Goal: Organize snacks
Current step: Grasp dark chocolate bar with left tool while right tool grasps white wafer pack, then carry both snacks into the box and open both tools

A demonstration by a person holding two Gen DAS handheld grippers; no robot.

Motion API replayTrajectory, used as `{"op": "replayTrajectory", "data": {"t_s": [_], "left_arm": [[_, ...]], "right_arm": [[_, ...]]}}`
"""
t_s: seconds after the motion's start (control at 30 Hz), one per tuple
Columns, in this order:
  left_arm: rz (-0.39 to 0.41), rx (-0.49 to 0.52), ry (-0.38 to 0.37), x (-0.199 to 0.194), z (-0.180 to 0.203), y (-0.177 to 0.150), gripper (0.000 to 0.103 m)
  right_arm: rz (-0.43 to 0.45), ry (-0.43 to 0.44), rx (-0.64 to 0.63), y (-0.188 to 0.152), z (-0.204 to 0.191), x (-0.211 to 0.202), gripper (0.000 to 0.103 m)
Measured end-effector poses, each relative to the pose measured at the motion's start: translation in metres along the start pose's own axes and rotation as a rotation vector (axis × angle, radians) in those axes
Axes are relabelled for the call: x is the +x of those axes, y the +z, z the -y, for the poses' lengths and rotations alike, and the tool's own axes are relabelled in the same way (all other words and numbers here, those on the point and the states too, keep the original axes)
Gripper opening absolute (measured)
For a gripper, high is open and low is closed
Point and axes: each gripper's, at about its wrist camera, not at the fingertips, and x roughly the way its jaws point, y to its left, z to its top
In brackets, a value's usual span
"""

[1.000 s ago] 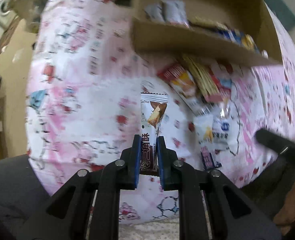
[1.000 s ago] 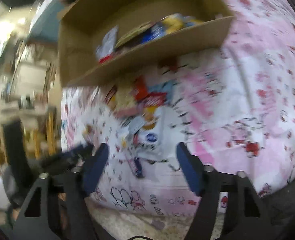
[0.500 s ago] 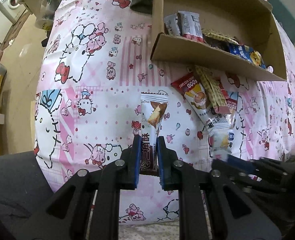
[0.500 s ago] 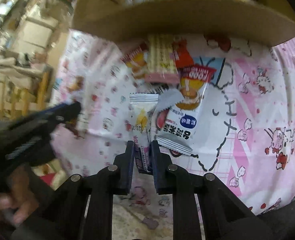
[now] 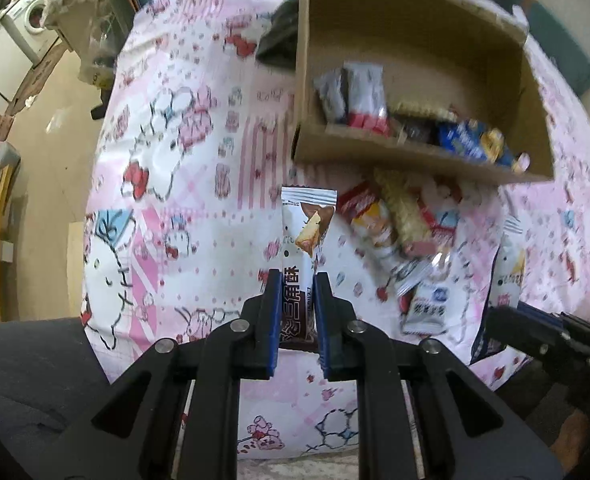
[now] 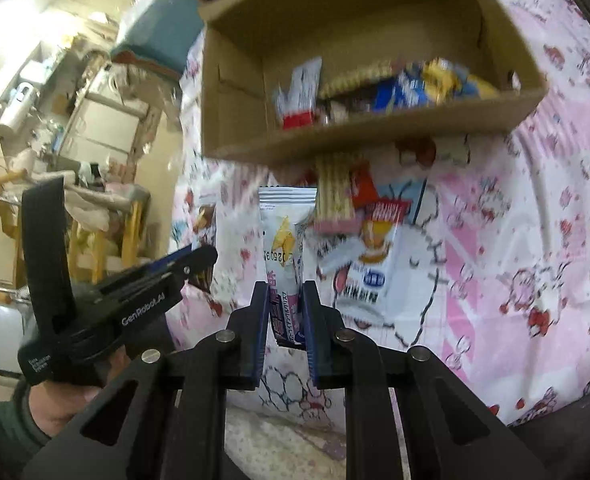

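My left gripper [image 5: 297,280] is shut on a brown and white snack packet [image 5: 306,232], held above the pink cartoon-print cloth [image 5: 183,184]. My right gripper [image 6: 286,288] is shut on a white and purple snack packet [image 6: 285,236]. Beyond both stands an open cardboard box [image 5: 411,156] [image 6: 359,140] with several snack packs inside. Loose snacks [image 5: 399,216] [image 6: 359,216] lie on the cloth in front of the box. The right gripper [image 5: 543,332] shows at the right edge of the left wrist view. In the right wrist view, the left gripper [image 6: 199,260] shows at the left.
A dark cloth [image 5: 279,36] lies left of the box. Off the cloth's left edge are a bare floor [image 5: 55,128] and a washing machine [image 5: 31,20]. A teal cushion [image 6: 159,28] lies behind the box. A wooden chair [image 6: 107,232] and clutter stand at the left.
The right gripper went from open to shut on the white and purple packet and lifted it. The left gripper rose with its brown packet; the box now shows more of its inside.
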Motion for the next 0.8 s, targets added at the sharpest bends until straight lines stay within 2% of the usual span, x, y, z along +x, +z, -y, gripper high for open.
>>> {"op": "replayTrajectory", "data": {"t_s": [0.17, 0.3, 0.63, 0.8], "left_arm": [[0.128, 0.000, -0.012, -0.038, 0.003, 0.022, 0.013], [0.183, 0.002, -0.026, -0.057, 0.005, 0.045, 0.012], [0.249, 0.021, -0.034, -0.066, 0.018, 0.099, 0.013], [0.268, 0.032, -0.040, -0.055, 0.026, 0.120, 0.012]], "right_arm": [[0.092, 0.030, 0.005, 0.018, 0.001, -0.026, 0.017], [0.160, 0.066, 0.016, 0.037, 0.002, -0.046, 0.017], [0.300, 0.059, -0.007, 0.099, 0.008, -0.077, 0.017], [0.349, 0.073, 0.047, 0.124, 0.030, -0.071, 0.018]]}}
